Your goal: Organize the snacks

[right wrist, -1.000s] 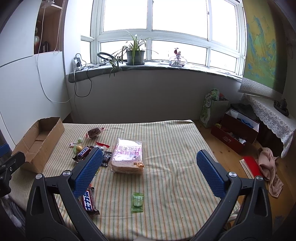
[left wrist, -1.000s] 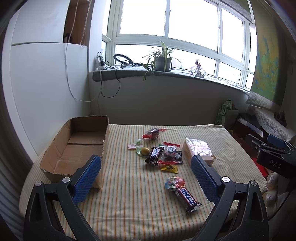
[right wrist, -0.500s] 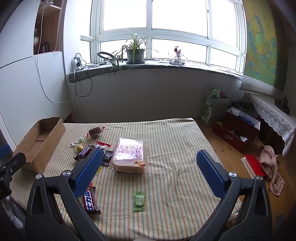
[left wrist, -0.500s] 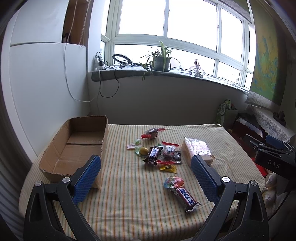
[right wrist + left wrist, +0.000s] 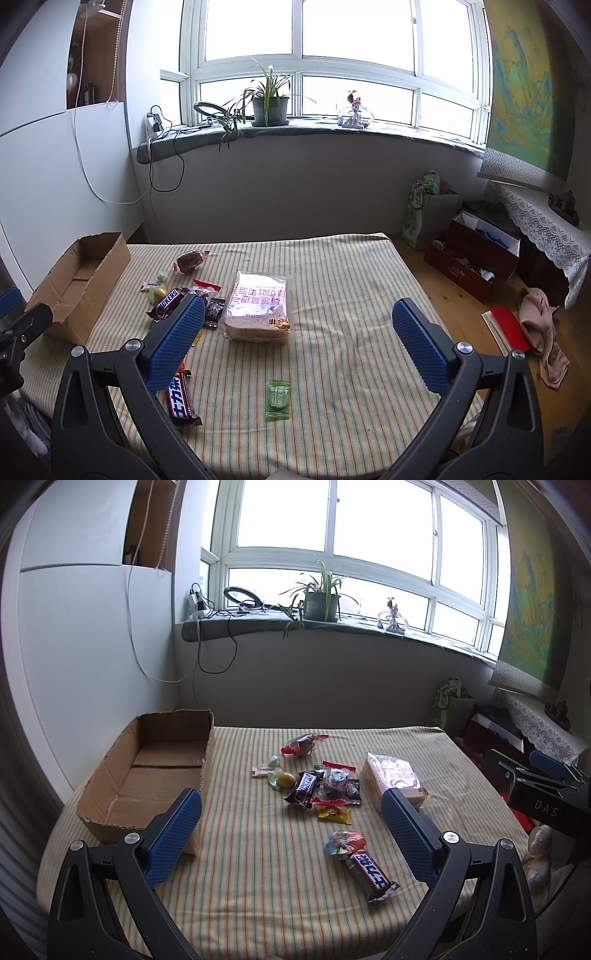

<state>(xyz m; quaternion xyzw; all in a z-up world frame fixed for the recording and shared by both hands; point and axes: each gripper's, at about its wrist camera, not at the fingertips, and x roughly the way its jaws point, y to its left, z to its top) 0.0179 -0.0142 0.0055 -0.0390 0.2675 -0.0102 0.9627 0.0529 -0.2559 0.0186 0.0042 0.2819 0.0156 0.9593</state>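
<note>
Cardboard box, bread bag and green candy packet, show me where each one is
cardboard box (image 5: 162,775), left wrist view, on its bare inner floor
bread bag (image 5: 258,306), right wrist view, middle of the clear wrapper
green candy packet (image 5: 278,400), right wrist view, centre of the wrapper

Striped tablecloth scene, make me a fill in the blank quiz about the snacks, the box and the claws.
1. The brown cardboard box on the striped tablecloth holds ____ snacks.
2. Both the left claw and the right claw are ____.
3. The small green wrapped candy lies ____ from the other snacks.
4. The clear bag of sliced bread lies ____ on the cloth.

Missing words: no; open; apart; flat
</note>
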